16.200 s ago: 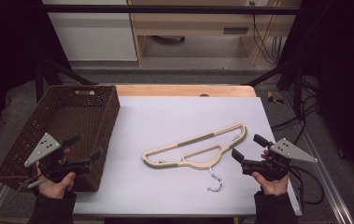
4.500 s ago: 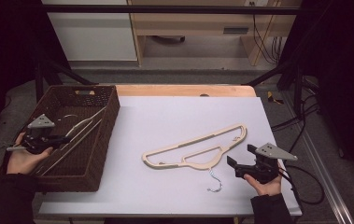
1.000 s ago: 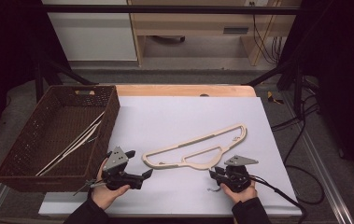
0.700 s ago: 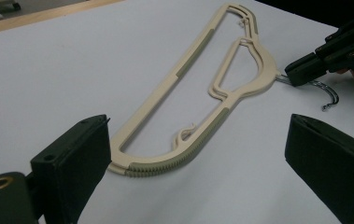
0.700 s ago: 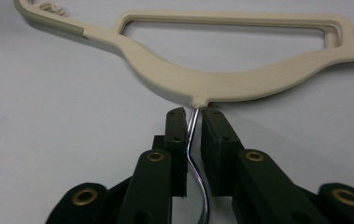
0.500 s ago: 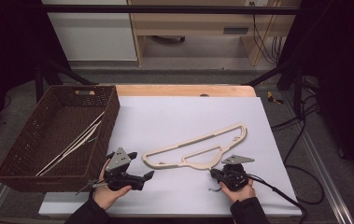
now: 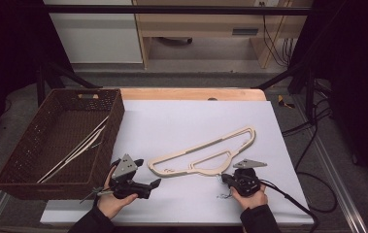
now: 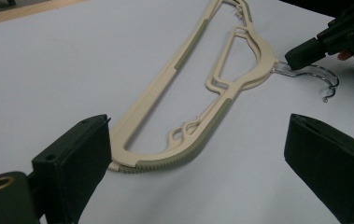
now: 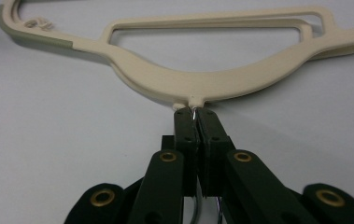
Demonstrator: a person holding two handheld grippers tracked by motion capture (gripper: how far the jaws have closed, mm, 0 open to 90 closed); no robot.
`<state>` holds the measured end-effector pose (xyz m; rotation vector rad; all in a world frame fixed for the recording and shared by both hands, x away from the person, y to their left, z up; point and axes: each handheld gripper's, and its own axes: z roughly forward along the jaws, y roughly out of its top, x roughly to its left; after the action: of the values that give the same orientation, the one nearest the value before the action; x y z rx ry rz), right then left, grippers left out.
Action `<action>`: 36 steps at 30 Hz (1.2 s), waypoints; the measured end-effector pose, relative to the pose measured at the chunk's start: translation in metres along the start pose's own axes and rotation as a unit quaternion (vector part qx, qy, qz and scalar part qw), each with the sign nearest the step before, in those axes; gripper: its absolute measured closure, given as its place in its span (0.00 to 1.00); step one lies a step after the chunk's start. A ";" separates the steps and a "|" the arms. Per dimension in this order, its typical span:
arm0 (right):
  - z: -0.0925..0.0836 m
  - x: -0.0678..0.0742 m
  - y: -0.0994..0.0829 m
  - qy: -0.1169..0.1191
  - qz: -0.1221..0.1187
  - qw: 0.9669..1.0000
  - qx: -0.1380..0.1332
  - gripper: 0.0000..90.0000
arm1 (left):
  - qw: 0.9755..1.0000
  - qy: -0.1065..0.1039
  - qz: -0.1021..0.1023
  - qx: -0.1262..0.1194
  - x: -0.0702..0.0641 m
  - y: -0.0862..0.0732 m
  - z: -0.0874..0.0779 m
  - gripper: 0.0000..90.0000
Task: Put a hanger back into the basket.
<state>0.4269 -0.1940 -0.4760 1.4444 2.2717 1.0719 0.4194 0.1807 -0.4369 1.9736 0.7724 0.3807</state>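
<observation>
Near the front edge of the white table: two hand-held grippers are being kept low on either side of a cream plastic clothes hanger.
Right hand: is being rested on the table behind the hanger's metal hook, with the forearm coming in from the bottom edge of the high view.
Right gripper: is being pointed at the hanger's neck; its jaws have just been closing and are now being pressed together on the wire shank of the hook, right where it leaves the cream body.
Left hand: is being held low by the hanger's near end, with the tool levelled toward the right.
Left gripper: its jaws are being held spread wide, with nothing gripped; in the left gripper view the hanger's ribbed end is lying just beside one black pad.
Hanger: is being left flat on the table, slanting away toward the right.
Wicker basket: is being left at the table's left, with a second pale hanger lying inside.
</observation>
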 end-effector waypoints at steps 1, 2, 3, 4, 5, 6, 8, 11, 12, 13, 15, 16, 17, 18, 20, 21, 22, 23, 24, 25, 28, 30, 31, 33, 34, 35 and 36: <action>0.000 0.000 0.000 -0.003 -0.001 1.000 0.001 0.98 | 1.000 0.000 0.000 0.000 0.000 0.000 0.000 0.08; 0.000 0.000 0.000 -0.003 -0.001 1.000 0.001 0.98 | 1.000 0.000 0.001 0.000 0.000 0.000 0.001 0.08; 0.001 0.000 -0.001 -0.004 0.002 1.000 0.001 0.98 | 1.000 0.000 0.002 0.001 -0.001 0.000 0.002 0.08; 0.001 0.000 -0.001 -0.004 0.002 1.000 0.001 0.98 | 1.000 0.000 0.002 0.001 -0.001 0.000 0.002 0.08; 0.002 0.000 -0.001 -0.011 -0.004 1.000 -0.002 0.98 | 1.000 -0.001 0.005 0.005 -0.002 -0.001 0.003 0.08; 0.003 0.000 -0.001 -0.011 -0.008 1.000 -0.004 0.97 | 1.000 -0.001 0.005 0.005 -0.002 -0.001 0.003 0.08; 0.005 0.000 -0.001 -0.008 -0.007 1.000 -0.006 0.96 | 1.000 -0.001 0.004 0.005 -0.002 -0.001 0.003 0.08; 0.006 0.000 -0.001 -0.009 -0.010 1.000 -0.011 0.93 | 1.000 -0.001 0.004 0.005 -0.003 -0.001 0.004 0.08; 0.006 0.000 -0.001 -0.009 -0.011 1.000 -0.012 0.94 | 1.000 -0.001 0.004 0.006 -0.003 -0.001 0.004 0.08; 0.007 0.000 -0.002 -0.014 -0.012 1.000 -0.011 0.96 | 1.000 -0.001 0.006 0.006 -0.003 -0.001 0.004 0.08; 0.007 0.001 -0.002 -0.019 -0.008 1.000 -0.013 0.97 | 1.000 -0.001 0.004 0.005 -0.004 -0.001 0.004 0.08; 0.007 0.001 -0.002 -0.020 -0.004 1.000 -0.012 0.98 | 1.000 -0.001 0.006 0.005 -0.004 -0.001 0.004 0.08; 0.007 0.001 -0.002 -0.021 -0.001 1.000 -0.011 0.98 | 1.000 -0.001 0.006 0.005 -0.005 -0.001 0.005 0.08; 0.007 0.001 -0.002 -0.021 0.002 1.000 -0.012 0.98 | 1.000 -0.001 0.007 0.006 -0.005 0.000 0.005 0.08; 0.006 0.001 -0.001 -0.021 0.003 1.000 -0.010 0.99 | 1.000 -0.002 0.007 0.006 -0.006 0.002 0.007 0.09; 0.006 0.000 -0.001 -0.023 0.002 1.000 -0.010 0.99 | 1.000 -0.003 0.009 0.006 -0.007 0.003 0.009 0.09; 0.006 0.000 -0.001 -0.027 0.002 1.000 -0.011 0.99 | 1.000 -0.002 0.013 0.008 -0.008 0.005 0.011 0.09; 0.006 0.000 -0.001 -0.027 0.002 1.000 -0.011 0.99 | 1.000 -0.002 0.013 0.008 -0.008 0.005 0.011 0.09; 0.002 -0.002 0.001 -0.035 -0.003 0.999 -0.014 0.99 | 1.000 -0.005 0.017 0.010 -0.011 0.009 0.015 0.09; 0.000 -0.001 0.002 -0.036 0.005 0.999 -0.014 0.99 | 1.000 -0.007 0.020 0.012 -0.013 0.011 0.018 0.09; -0.005 -0.003 0.004 -0.032 0.007 0.999 -0.023 0.99 | 0.999 -0.010 0.029 0.021 -0.018 0.016 0.025 0.09; -0.011 -0.006 0.007 -0.028 0.004 0.999 -0.031 0.99 | 0.999 -0.016 0.037 0.030 -0.024 0.025 0.035 0.10; -0.013 -0.006 0.008 -0.026 0.005 0.999 -0.034 0.99 | 0.999 -0.016 0.037 0.030 -0.024 0.025 0.035 0.10; -0.015 -0.006 0.009 -0.025 0.007 0.999 -0.034 0.99 | 0.998 -0.017 0.047 0.034 -0.030 0.033 0.044 0.10; -0.018 -0.007 0.011 -0.022 0.003 0.999 -0.036 0.99 | 0.997 -0.026 0.053 0.039 -0.035 0.042 0.053 0.10; -0.018 -0.007 0.011 -0.022 0.003 0.999 -0.036 0.99 | 0.997 -0.026 0.053 0.039 -0.035 0.042 0.053 0.11; -0.021 -0.007 0.012 -0.024 -0.002 0.999 -0.036 0.99 | 0.996 -0.034 0.062 0.048 -0.041 0.049 0.064 0.11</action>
<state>0.4268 -0.2064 -0.4546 1.4226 2.1801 1.0945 0.4413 0.0936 -0.4244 2.1211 0.6366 0.3540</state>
